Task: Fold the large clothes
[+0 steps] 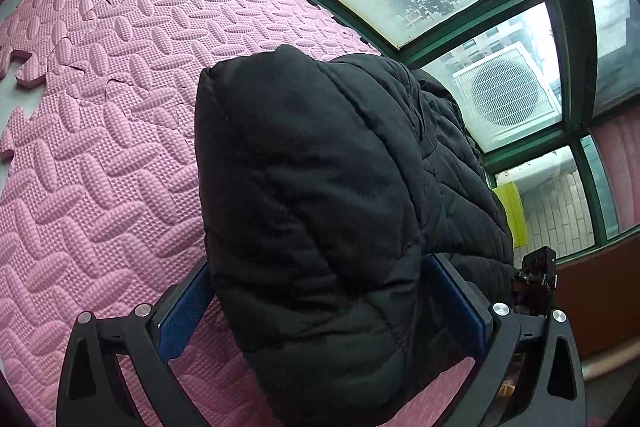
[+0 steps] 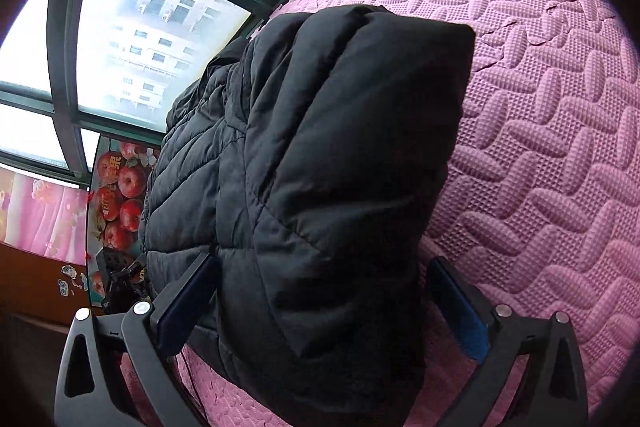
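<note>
Black padded jacket (image 1: 320, 211) lies folded on the pink foam mat (image 1: 100, 147) beside the window; my left gripper (image 1: 320, 303) and right gripper (image 2: 320, 303) straddle it, jaws spread wide, seemingly letting go so the fold settles

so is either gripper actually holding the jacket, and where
Right gripper: open, nothing held. Left gripper: straddles black jacket's folded end; grip cannot be told.

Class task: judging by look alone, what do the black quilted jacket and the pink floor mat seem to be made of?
Black quilted jacket: probably padded synthetic shell, matte with a slight sheen; stitched, puffy panels. Pink floor mat: likely foam tiles, matte; embossed pattern, interlocking jigsaw edges.
</note>
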Available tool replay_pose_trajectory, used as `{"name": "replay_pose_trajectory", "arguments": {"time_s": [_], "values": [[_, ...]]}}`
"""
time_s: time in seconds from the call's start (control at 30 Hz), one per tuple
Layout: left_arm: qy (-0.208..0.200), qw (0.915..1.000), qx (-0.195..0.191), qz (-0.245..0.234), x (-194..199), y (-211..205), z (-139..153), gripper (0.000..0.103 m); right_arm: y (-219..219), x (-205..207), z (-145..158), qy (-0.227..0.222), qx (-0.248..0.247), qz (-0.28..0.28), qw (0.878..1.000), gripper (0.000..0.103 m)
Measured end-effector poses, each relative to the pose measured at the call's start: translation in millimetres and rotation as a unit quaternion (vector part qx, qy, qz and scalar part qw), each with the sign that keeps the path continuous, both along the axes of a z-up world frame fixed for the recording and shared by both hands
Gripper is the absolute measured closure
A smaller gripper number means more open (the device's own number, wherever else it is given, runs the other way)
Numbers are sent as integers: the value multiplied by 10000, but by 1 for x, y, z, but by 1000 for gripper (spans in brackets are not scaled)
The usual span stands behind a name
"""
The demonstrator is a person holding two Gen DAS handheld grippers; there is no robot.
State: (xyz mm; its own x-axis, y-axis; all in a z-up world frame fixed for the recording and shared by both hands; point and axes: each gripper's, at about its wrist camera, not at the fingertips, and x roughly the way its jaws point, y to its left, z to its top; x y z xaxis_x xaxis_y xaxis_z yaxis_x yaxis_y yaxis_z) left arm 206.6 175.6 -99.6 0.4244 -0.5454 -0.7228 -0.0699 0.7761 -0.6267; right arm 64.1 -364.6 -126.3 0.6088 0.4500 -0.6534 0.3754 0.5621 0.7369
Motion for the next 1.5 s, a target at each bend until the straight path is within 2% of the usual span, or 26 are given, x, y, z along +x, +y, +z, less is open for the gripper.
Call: {"name": "replay_pose_trajectory", "arguments": {"time_s": [0.27,0.37,0.5,0.53,0.67,0.77,0.9,1.03,1.2,1.33,1.5], "values": [[-46,9982,406,-445,19,-4,8,0,7,18,2,316,-168,340,9988,0],[46,9985,200,-514,28,-2,2,0,7,20,1,404,-127,361,9985,0],[354,9970,-489,-493,38,7,-20,0,8,23,1,452,-112,376,9982,0],[285,9968,-563,-499,39,8,-20,0,8,24,1,461,-114,401,9981,0],[118,9960,-514,-721,42,7,-20,0,8,26,1,465,-79,476,9978,0],[172,9942,-642,-845,49,6,-22,0,8,29,1,501,-42,528,9973,0],[220,9940,-759,-756,59,8,-23,0,8,28,2,376,-139,535,9978,0],[274,9934,-809,-765,69,5,-26,0,3,23,0,317,24,349,9989,0],[326,9930,-812,-790,81,-1,-28,0,-8,15,11,305,-407,133,9986,0],[405,9920,-969,-703,91,-1,-31,0,-16,22,-3,409,18,256,9988,0],[443,9908,-1007,-790,103,-6,-33,0,-20,32,-4,276,96,436,9986,0]]}}
